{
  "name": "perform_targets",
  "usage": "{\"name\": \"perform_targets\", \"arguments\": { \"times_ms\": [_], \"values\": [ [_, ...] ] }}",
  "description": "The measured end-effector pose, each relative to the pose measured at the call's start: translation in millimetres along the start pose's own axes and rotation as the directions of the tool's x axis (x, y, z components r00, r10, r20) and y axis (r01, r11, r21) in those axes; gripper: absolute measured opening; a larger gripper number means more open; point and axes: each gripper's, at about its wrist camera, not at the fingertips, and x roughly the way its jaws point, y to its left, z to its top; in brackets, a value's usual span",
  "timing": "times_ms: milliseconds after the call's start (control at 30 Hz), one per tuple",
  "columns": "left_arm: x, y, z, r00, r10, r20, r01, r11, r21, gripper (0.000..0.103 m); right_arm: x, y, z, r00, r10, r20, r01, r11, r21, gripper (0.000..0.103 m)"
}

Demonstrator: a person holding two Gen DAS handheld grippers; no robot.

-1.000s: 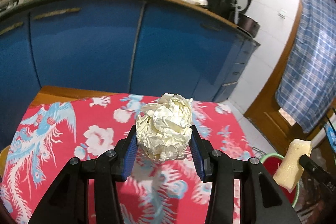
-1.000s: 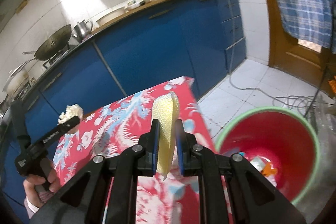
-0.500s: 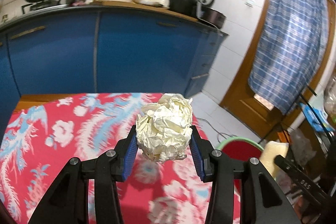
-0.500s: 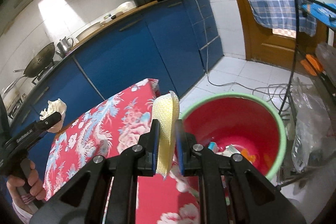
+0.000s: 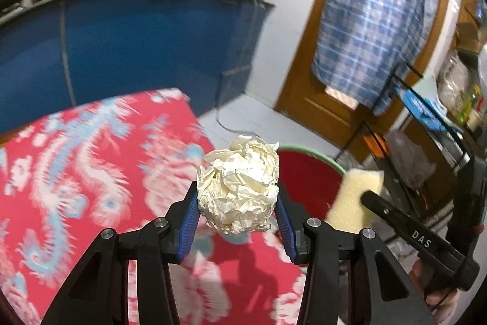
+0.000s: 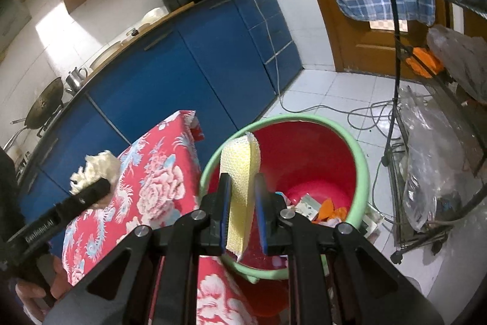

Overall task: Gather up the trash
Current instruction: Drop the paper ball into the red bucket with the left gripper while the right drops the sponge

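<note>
My left gripper is shut on a crumpled cream paper ball and holds it above the right edge of the red flowered tablecloth. My right gripper is shut on a folded yellow sponge and holds it over the near rim of the red bin with a green rim. Several bits of trash lie in the bin's bottom. The bin and the sponge also show in the left wrist view. The paper ball shows at the left of the right wrist view.
Blue kitchen cabinets stand behind the table. A wire rack with plastic bags stands right of the bin. A white cable trails on the tiled floor. A wooden door with a checked cloth is at the back right.
Both grippers have swung right, off the table toward the bin. The sponge is now over the bin's rim and the paper ball is at the table's right edge. Both grips are unchanged.
</note>
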Motion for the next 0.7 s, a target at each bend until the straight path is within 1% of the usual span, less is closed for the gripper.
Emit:
{"name": "perform_targets", "arguments": {
  "times_ms": [300, 467, 533, 700],
  "values": [
    [49.1, -40.4, -14.5, 0.995, -0.042, -0.087, 0.048, 0.997, 0.066, 0.048, 2.3, -37.3, -0.6, 1.0, -0.01, 0.011, 0.009, 0.996, 0.083, 0.018],
    [74.0, -56.9, -22.4, 0.992, -0.025, -0.125, 0.04, 0.993, 0.113, 0.05, 6.5, -53.1, -1.9, 1.0, -0.021, 0.009, 0.02, 0.994, 0.104, 0.018],
    [80.4, -61.1, -24.4, 0.991, -0.022, -0.135, 0.039, 0.991, 0.125, 0.05, 8.3, -57.6, -2.5, 1.0, -0.025, 0.008, 0.024, 0.993, 0.112, 0.018],
    [88.1, -69.3, -27.7, 0.989, -0.015, -0.147, 0.039, 0.987, 0.158, 0.055, 14.6, -66.2, -4.3, 1.0, -0.026, -0.001, 0.026, 0.992, 0.125, 0.019]
  ]
}}
